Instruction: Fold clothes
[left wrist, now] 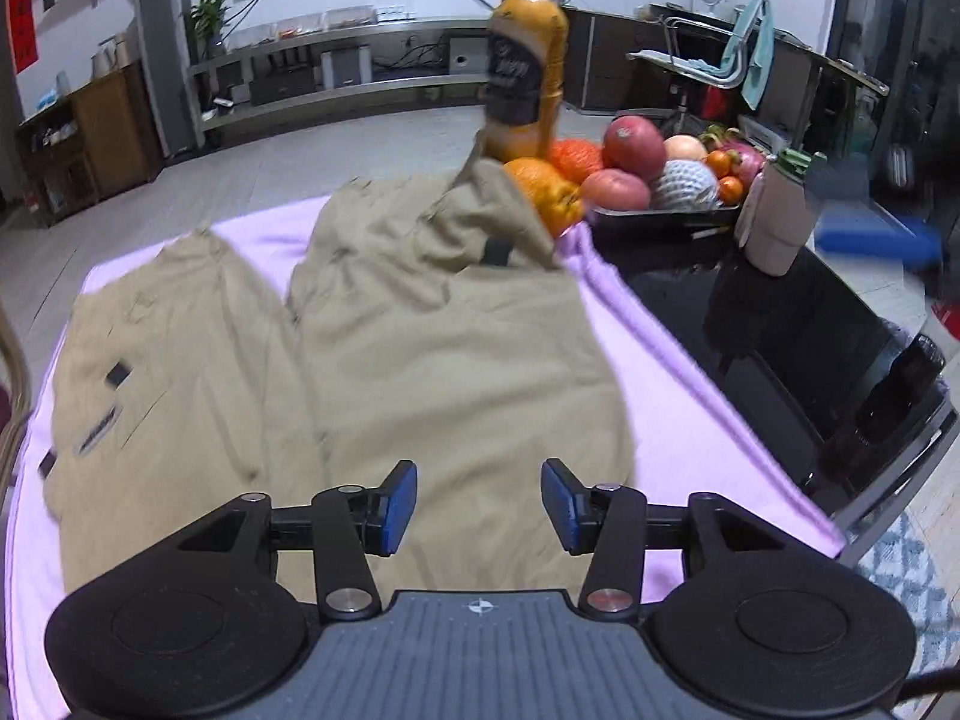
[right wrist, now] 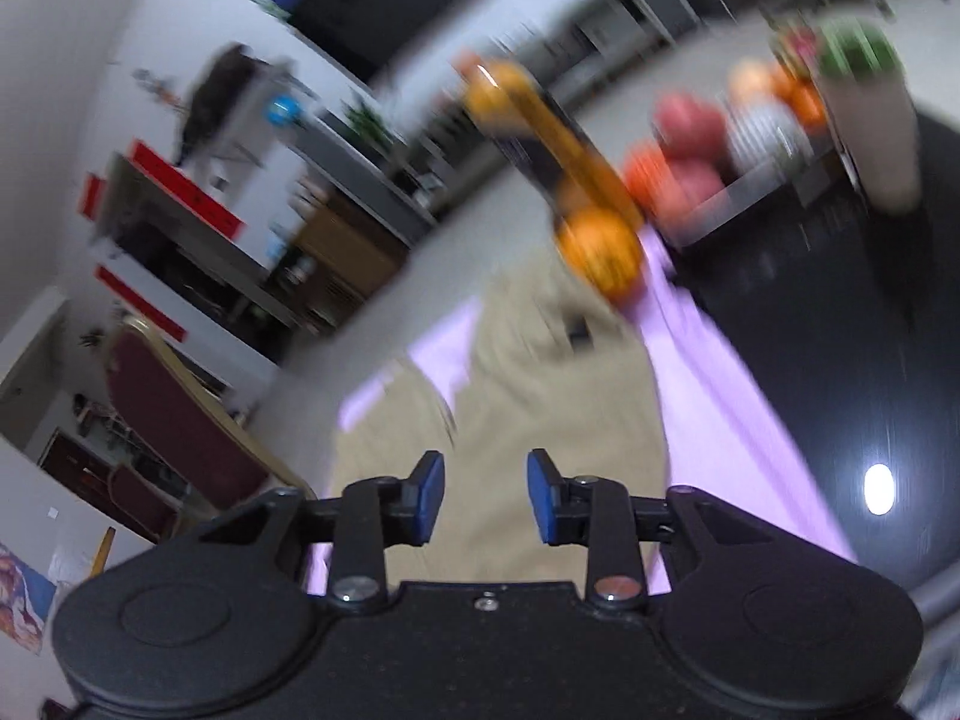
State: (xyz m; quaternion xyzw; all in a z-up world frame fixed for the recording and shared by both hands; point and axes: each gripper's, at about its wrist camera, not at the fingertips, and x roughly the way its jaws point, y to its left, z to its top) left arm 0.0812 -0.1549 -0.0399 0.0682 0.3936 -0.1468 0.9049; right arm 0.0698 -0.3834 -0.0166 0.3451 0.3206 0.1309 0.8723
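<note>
Trousers point(left wrist: 420, 324) lie flat w/ both open tongs point(left wrist: 478, 507) point(right wrist: 486, 498) above.

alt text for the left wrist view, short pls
Khaki trousers lie spread on a lilac cloth, with the open, empty left gripper hovering over the near end. Behind them stand an orange juice bottle and a tray of fruit on a dark table; a living room fills the background.
</note>
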